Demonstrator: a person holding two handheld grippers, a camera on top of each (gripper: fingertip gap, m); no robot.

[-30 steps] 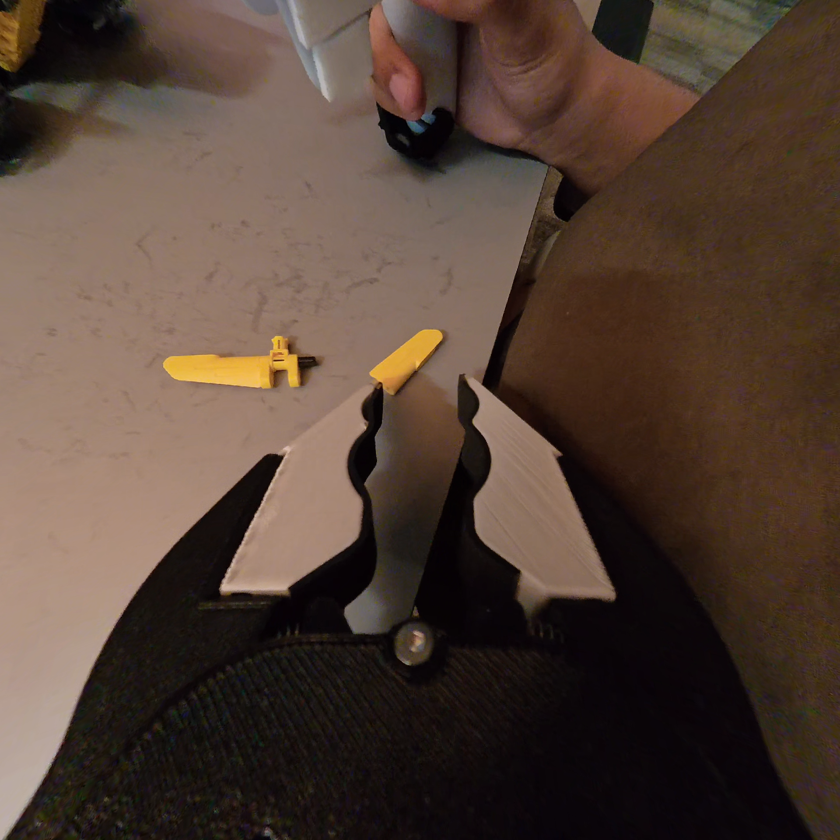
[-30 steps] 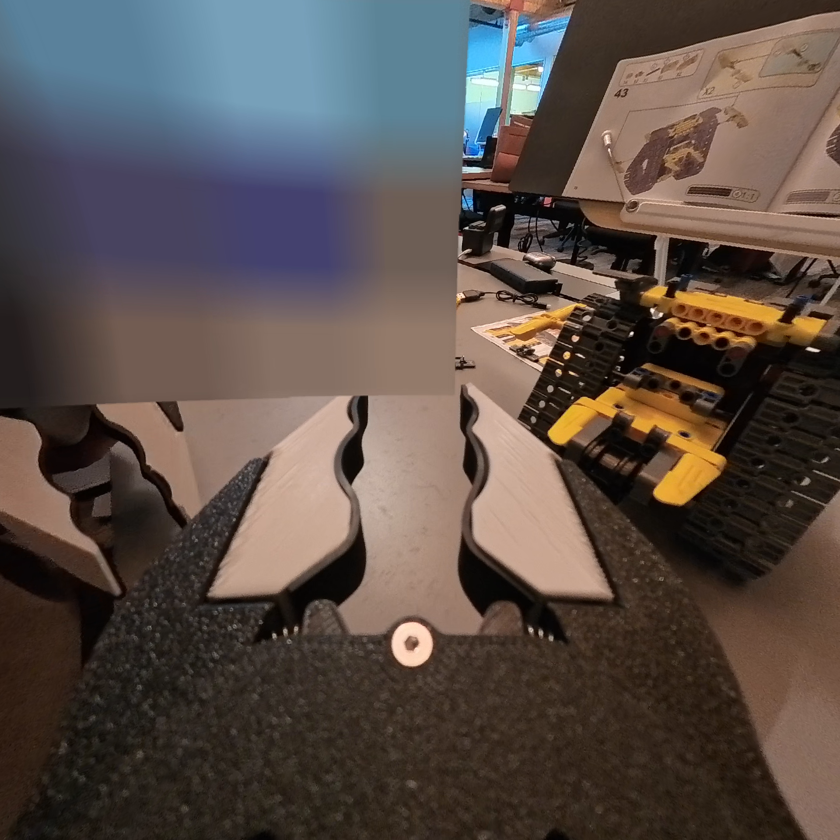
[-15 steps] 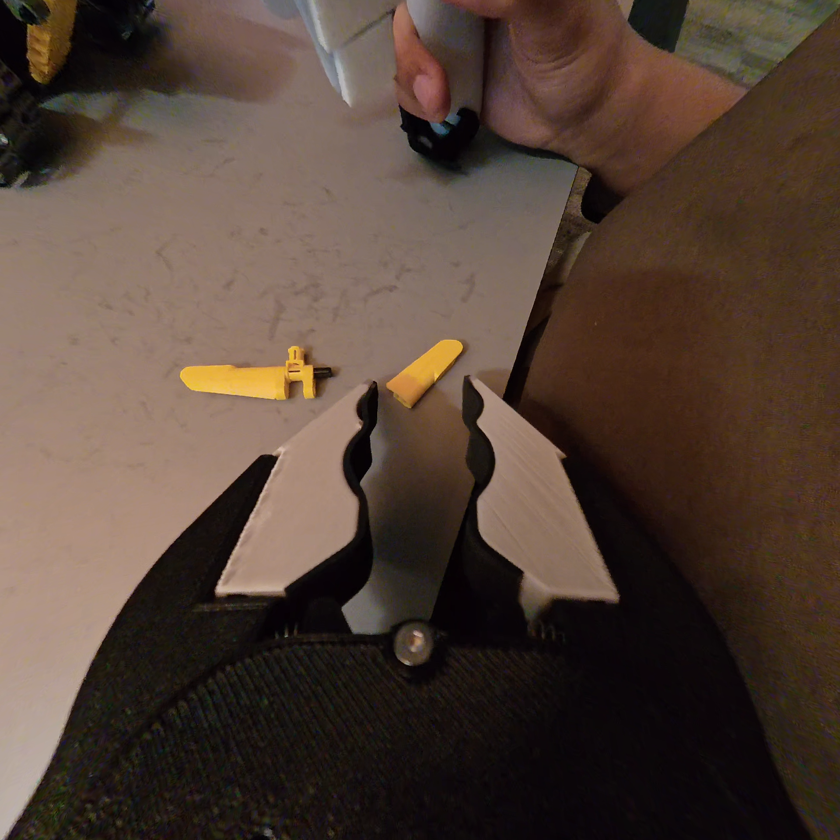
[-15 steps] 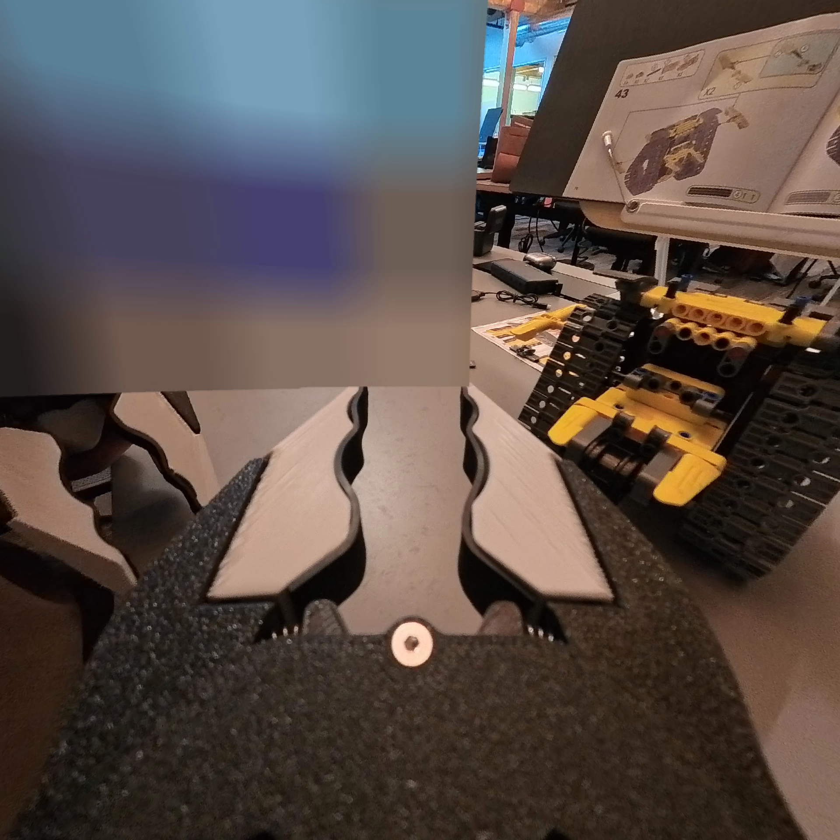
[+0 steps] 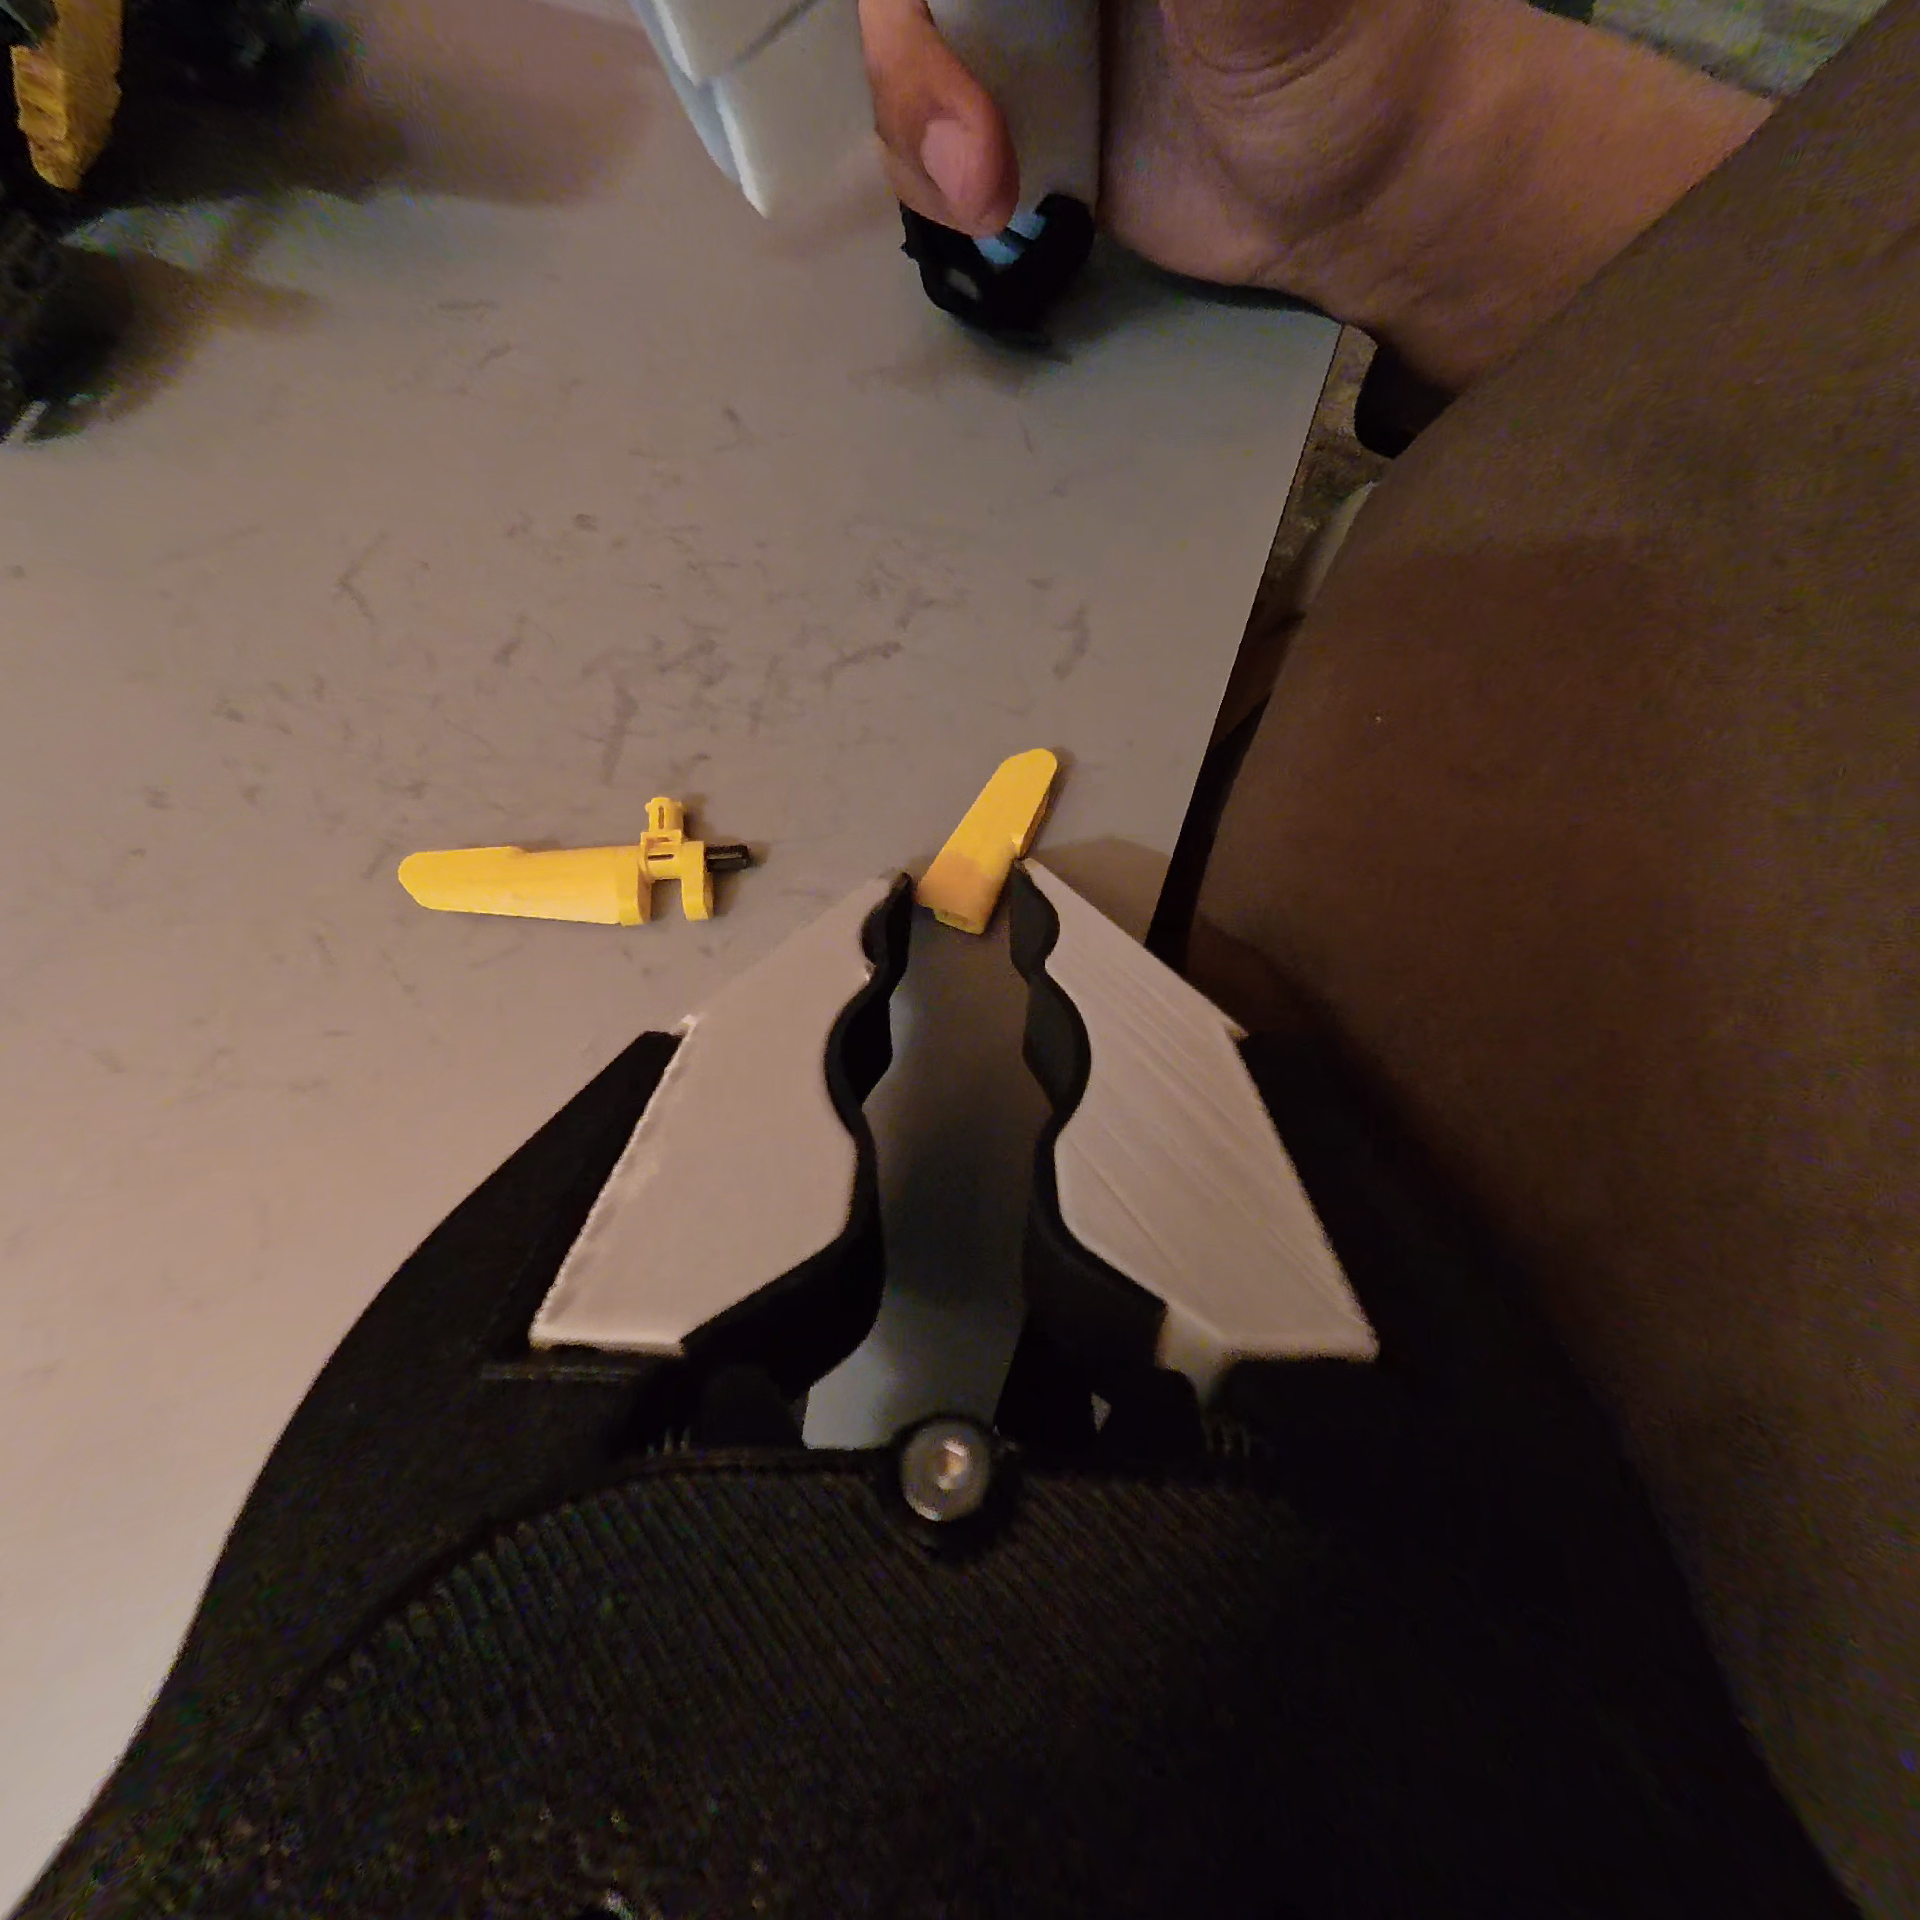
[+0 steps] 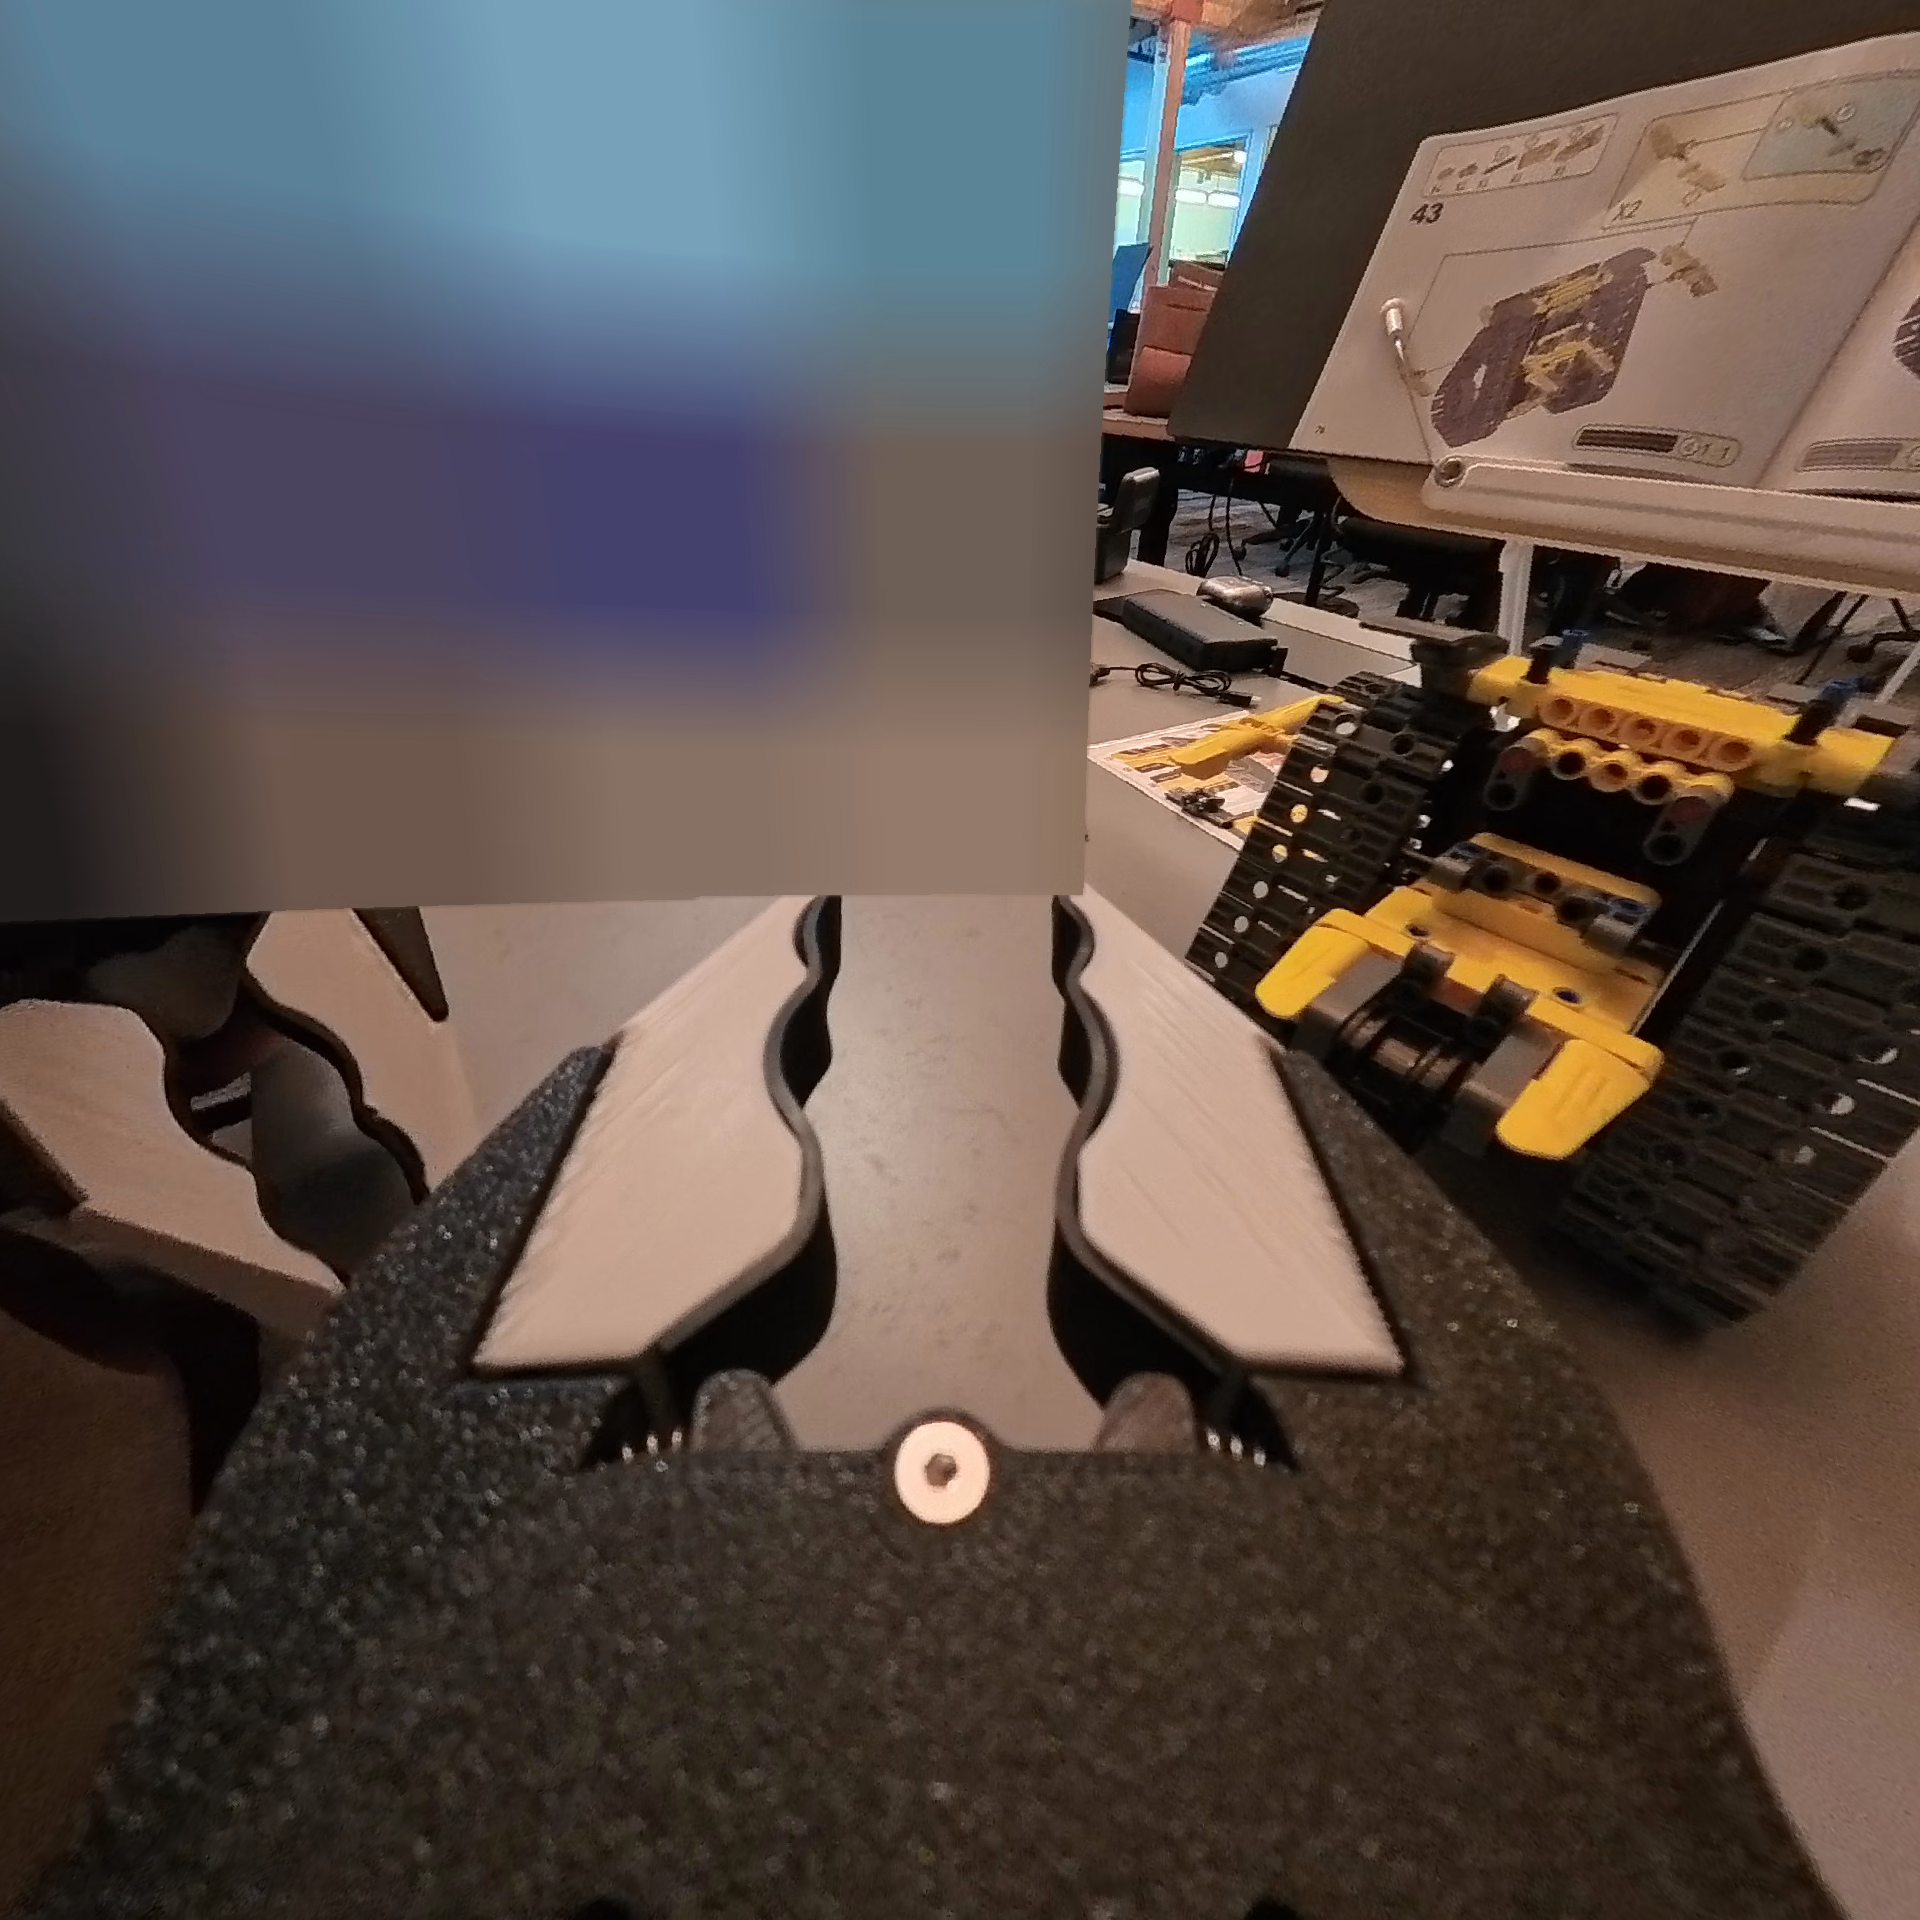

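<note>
My left gripper point(image 5: 961, 878) has its jaws narrowed around the near end of a small yellow wedge-shaped piece point(image 5: 997, 821). The piece lies on the grey table point(image 5: 520, 540) close to the table's right edge. A longer yellow piece with a connector and a black pin point(image 5: 561, 878) lies to the left of it, apart from the fingers. My right gripper point(image 6: 945, 914) is open and empty, low over the table. It also shows at the top of the left wrist view point(image 5: 748, 94), held by a hand point(image 5: 1226, 145).
A yellow and black tracked vehicle model point(image 6: 1558, 935) stands right of my right gripper, under an open instruction booklet point(image 6: 1621, 312) on a stand. A person's brown clothing point(image 5: 1610, 935) fills the space beyond the table edge. A printed sheet point(image 6: 1195, 748) lies farther back. There is about 15 cm between the tips of the two grippers.
My left gripper moved forward over the small yellow piece and its jaws narrowed around the piece's near end. My right gripper stayed open and shifted only slightly.
</note>
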